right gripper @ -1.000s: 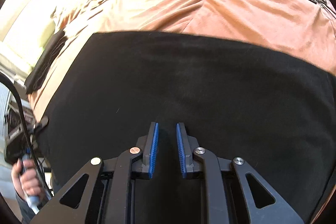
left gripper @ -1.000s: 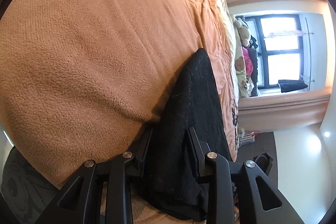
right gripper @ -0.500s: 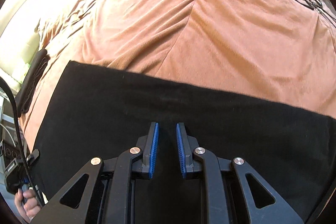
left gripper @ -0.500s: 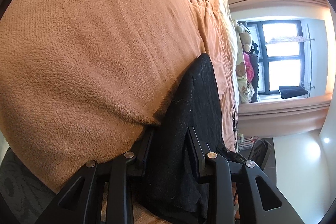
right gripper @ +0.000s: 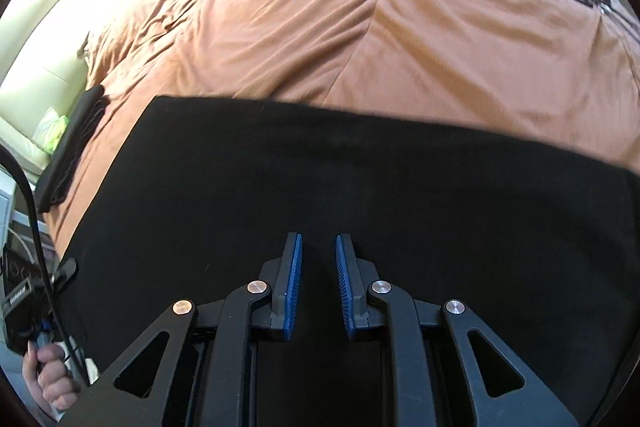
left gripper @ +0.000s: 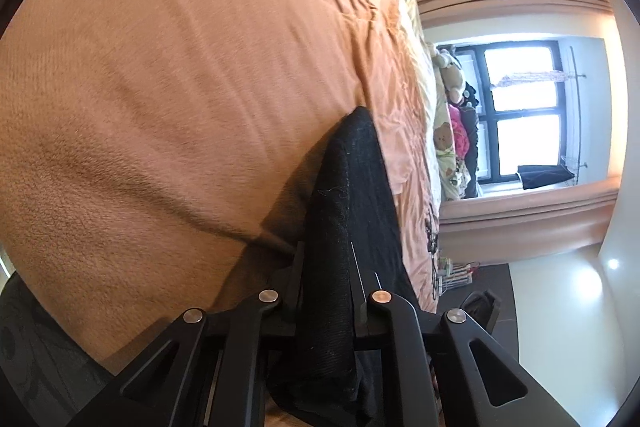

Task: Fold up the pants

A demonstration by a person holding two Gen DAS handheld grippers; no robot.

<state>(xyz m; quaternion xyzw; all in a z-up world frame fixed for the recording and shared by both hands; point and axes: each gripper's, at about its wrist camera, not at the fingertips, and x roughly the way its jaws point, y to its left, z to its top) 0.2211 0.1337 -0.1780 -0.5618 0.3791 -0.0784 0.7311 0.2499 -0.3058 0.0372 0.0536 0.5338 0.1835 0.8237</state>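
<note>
The black pants (right gripper: 360, 187) lie flat on the orange bedspread (right gripper: 360, 27), along the near edge of the bed. The left gripper (left gripper: 332, 267) is closing its jaws on a bunched fold of the cloth – fabric sits plainly between them. The right gripper (right gripper: 317, 267) hangs over the flat panel, blue pads (right gripper: 294, 279) slightly apart, nothing visibly pinched. The material looks soft, light and limp – it will sag and drag on the fleece. Judged best taken at hem or waistband corners, both layers together.
</note>
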